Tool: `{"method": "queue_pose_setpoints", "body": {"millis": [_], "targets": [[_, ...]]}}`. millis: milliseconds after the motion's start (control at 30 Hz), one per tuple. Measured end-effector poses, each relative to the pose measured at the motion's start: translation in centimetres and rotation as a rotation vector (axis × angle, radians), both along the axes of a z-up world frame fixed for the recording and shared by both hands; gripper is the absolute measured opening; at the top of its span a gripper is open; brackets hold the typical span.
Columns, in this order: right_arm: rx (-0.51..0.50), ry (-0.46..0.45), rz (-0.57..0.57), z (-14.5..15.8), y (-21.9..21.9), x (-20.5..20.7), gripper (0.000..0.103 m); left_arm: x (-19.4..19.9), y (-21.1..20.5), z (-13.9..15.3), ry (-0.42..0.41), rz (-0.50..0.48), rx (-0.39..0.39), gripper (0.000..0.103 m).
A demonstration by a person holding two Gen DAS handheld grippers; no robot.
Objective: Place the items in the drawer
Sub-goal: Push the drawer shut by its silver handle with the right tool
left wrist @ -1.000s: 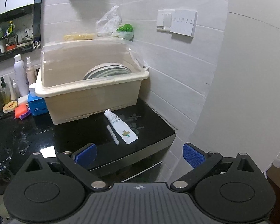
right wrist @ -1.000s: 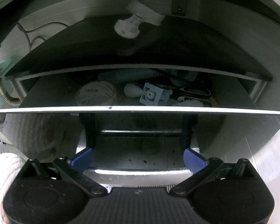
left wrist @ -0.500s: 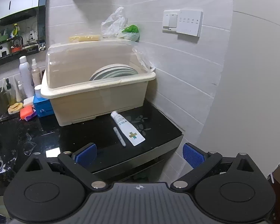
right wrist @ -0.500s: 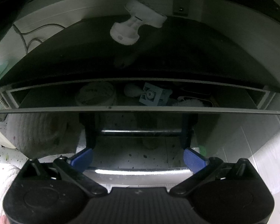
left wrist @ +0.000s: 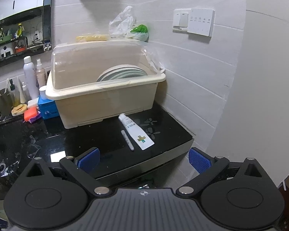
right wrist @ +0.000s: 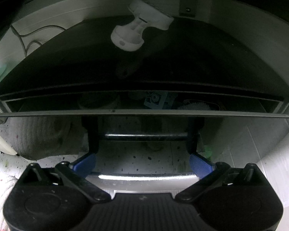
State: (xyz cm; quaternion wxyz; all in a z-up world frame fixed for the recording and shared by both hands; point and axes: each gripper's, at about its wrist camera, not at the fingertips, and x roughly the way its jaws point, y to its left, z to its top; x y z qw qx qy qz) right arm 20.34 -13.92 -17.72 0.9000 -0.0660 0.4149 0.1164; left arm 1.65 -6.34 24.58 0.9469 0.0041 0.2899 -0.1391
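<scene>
While we hold both grippers apart from the items, this is how we find things:

Left gripper (left wrist: 142,158): our blue pads are spread wide with nothing between them, hovering at the near edge of the black countertop (left wrist: 98,144).
Right gripper (right wrist: 142,163): our fingers are spread, one on each side of the chrome handle (right wrist: 142,178) on the drawer front, with bare bar between them; we cannot tell whether the pads touch it.
Drawer (right wrist: 142,112): we see it open only a narrow slit beneath the dark top, with a white brush head (right wrist: 194,106) and a light blue plastic piece (right wrist: 158,101) dimly visible inside.
White tube (left wrist: 135,131): it lies flat on the countertop, cap toward the beige dish rack (left wrist: 106,98), which it nearly touches.
Pen (left wrist: 127,140): it lies just beside the tube, on its left, roughly parallel.
Dish rack: it holds upright plates (left wrist: 123,73) under a clear lid.
White knob-like part (right wrist: 138,32): it sits above the dark top in our right wrist view.
</scene>
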Motion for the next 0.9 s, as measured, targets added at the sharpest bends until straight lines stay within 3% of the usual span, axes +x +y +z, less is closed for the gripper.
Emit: {"method": "queue_pose_setpoints", "body": {"millis": [633,900], "targets": [[-0.007,-0.002,-0.01,0.0,0.3,1.5,0.103,1.2,0.5,-1.4,0.009,0.016,0.015,0.101],[0.0,0.001,-0.005,0.1,-0.1,1.6,0.103,2.4,0.6,-3.9,0.015,0.041,0.062,0.101]]}}
